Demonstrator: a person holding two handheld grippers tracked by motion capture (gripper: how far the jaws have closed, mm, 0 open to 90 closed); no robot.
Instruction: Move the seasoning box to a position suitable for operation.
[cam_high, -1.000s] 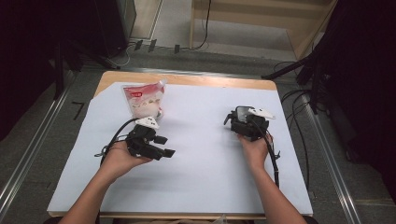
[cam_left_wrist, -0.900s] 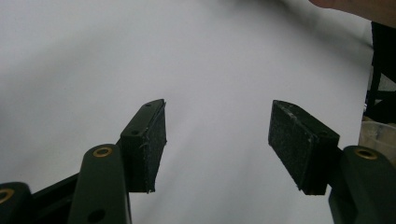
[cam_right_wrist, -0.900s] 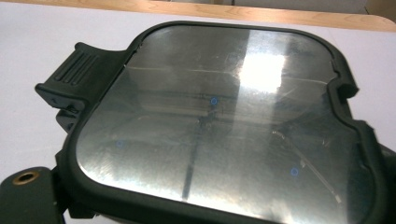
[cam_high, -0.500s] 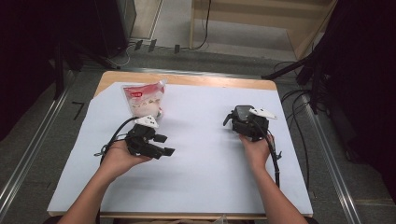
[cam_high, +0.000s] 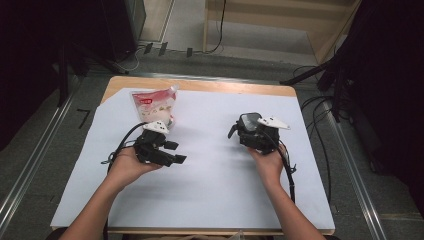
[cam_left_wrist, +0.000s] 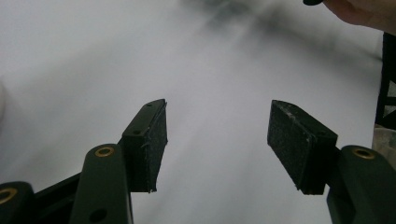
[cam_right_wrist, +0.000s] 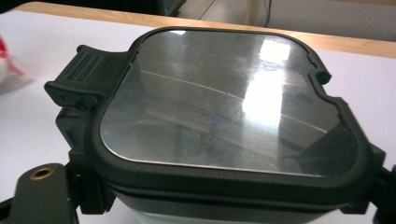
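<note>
**Holding the lidded container clear of the tabletop**

Gripping a dark container (cam_high: 248, 126) with a glossy lid (cam_right_wrist: 219, 102), the right gripper (cam_high: 257, 135) holds it near the right edge of the tabletop (cam_high: 215, 200); its jaws are clamped on the body. The left gripper (cam_high: 172, 152) rests with jaws apart and empty, beside a white pouch (cam_high: 154, 106) at the far left corner. Judged next move: bring the free jaws to the lid latch. Compared with the earlier frame, the right gripper sits slightly higher.
</note>
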